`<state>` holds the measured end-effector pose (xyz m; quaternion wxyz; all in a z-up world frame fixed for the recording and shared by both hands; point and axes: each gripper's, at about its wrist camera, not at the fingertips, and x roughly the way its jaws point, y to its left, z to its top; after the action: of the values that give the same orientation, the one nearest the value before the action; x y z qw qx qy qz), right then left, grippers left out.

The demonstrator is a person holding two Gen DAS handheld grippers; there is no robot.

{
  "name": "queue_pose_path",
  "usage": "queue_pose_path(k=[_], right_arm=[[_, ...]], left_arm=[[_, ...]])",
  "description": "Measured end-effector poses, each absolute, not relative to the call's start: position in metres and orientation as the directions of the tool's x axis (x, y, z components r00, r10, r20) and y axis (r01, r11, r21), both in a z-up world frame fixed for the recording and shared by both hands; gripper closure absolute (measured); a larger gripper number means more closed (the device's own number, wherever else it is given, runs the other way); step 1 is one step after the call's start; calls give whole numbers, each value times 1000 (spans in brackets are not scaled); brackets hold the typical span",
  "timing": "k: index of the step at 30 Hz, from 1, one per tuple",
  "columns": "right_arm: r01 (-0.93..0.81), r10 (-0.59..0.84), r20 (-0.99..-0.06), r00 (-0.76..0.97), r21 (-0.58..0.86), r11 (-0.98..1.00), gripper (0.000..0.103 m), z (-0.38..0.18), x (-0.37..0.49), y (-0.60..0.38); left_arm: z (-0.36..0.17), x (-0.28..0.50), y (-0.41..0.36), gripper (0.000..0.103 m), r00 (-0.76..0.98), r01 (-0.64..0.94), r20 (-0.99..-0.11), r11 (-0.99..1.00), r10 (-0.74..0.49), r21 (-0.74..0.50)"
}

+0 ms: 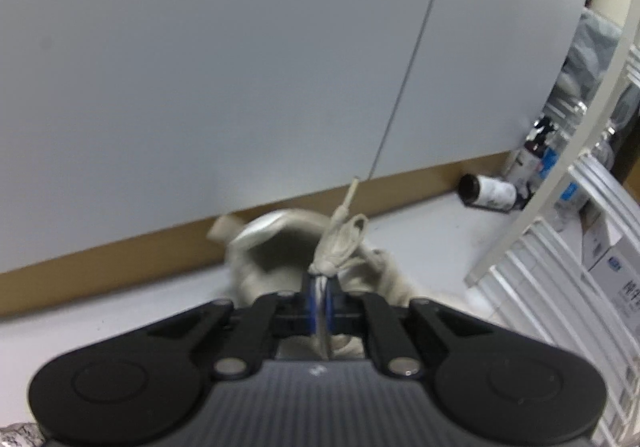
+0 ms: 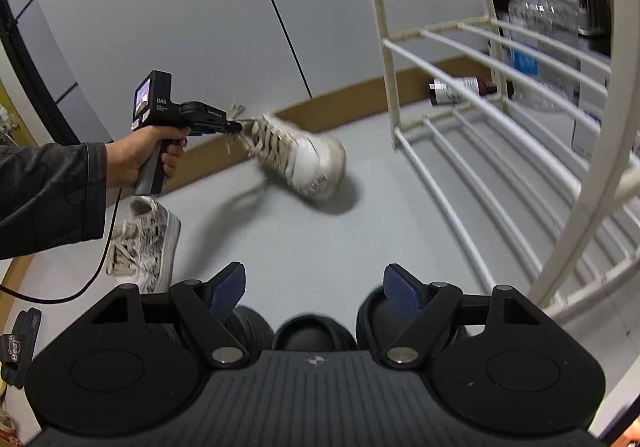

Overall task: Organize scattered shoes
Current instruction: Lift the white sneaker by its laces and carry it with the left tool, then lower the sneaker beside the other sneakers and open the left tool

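Note:
My left gripper (image 1: 320, 289) is shut on the knotted laces (image 1: 340, 243) of a cream-white sneaker (image 1: 260, 259). The sneaker hangs from the laces above the grey floor, close to the wall's brown skirting. In the right wrist view a hand holds that left gripper (image 2: 236, 125), and the white sneaker (image 2: 308, 159) dangles from it, blurred, toe down and to the right. A grey-patterned sneaker (image 2: 148, 243) lies on the floor under that hand. My right gripper (image 2: 316, 287) stands open, with nothing between its blue pads (image 2: 228, 295). Dark rounded shoes (image 2: 306, 335) lie just below it, partly hidden.
A white wire shoe rack (image 2: 480, 119) stands at the right, its lower bars bare; it also shows as the rack (image 1: 532, 259) in the left wrist view. A bottle (image 2: 456, 89) lies by the skirting behind the rack. A black sandal (image 2: 16, 343) lies at far left. A cable (image 2: 96, 275) trails from the hand.

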<state>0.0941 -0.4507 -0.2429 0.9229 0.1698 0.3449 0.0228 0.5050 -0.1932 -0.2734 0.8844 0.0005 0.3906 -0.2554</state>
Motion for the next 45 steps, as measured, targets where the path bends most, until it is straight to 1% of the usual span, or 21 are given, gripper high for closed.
queue_pose_path(k=[5, 8, 12, 18, 29, 34, 37, 42, 45], right_arm=[[43, 160, -573, 804, 325, 945, 22, -225, 92, -448], [35, 162, -561, 811, 324, 945, 22, -222, 92, -447], [25, 165, -550, 818, 321, 947, 22, -217, 90, -442], [12, 185, -551, 814, 334, 943, 22, -219, 87, -431], [45, 201, -559, 805, 395, 918, 22, -227, 89, -410], [35, 220, -549, 806, 416, 909, 22, -227, 92, -397], [17, 235, -539, 809, 420, 907, 22, -224, 92, -386], [0, 247, -542, 803, 415, 910, 22, -223, 91, -371], [-13, 253, -546, 799, 406, 914, 22, -222, 91, -362]], left_arm=[[-258, 492, -178, 100, 575, 427, -703, 886, -419, -179], [-253, 489, -160, 100, 581, 404, -709, 898, -400, -175], [-251, 480, -141, 100, 573, 388, -709, 898, -410, -206], [-239, 474, -109, 100, 595, 315, -686, 907, -419, -280], [-167, 455, -57, 100, 667, 278, -623, 912, -409, -302], [-122, 442, -11, 100, 704, 249, -595, 919, -388, -305], [-99, 430, 16, 100, 730, 238, -583, 932, -357, -272], [-76, 411, 65, 100, 758, 197, -566, 941, -325, -277], [-69, 397, 99, 100, 761, 178, -572, 946, -307, -272]])
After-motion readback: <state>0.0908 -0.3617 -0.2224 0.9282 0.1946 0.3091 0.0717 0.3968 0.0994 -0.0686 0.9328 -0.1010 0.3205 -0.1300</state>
